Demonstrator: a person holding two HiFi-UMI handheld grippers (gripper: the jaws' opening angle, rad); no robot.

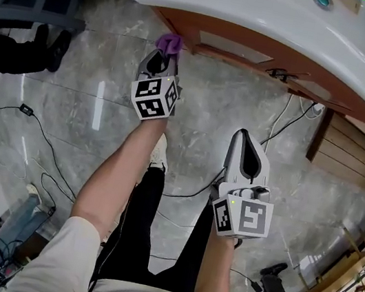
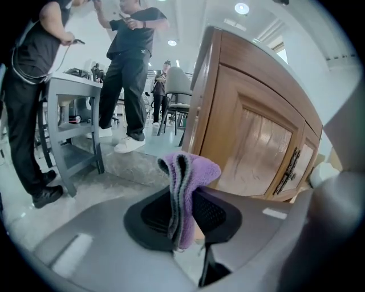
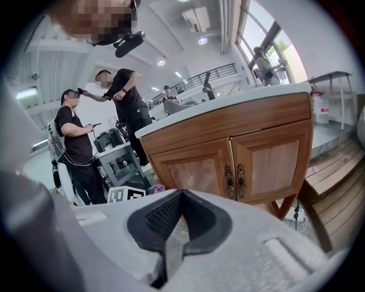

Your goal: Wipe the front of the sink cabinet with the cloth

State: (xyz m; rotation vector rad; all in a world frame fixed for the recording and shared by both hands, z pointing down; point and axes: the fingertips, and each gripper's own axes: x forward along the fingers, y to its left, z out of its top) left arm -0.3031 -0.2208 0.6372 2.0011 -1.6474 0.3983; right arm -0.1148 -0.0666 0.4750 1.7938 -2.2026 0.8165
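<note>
Left claw (image 1: 165,53): clamped on the cloth (image 1: 170,41).
Right claw (image 3: 180,199): closed, empty.
Cabinet front (image 2: 256,137): we find it just right of the cloth; left claw nearer.

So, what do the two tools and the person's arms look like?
Both the left tool and the right tool are light grey plastic shells that taper toward the tip, with black ribbed pads inside. Each carries a white cube printed with black square markers. A small green light shows on the right one. The person wears white short sleeves.
</note>
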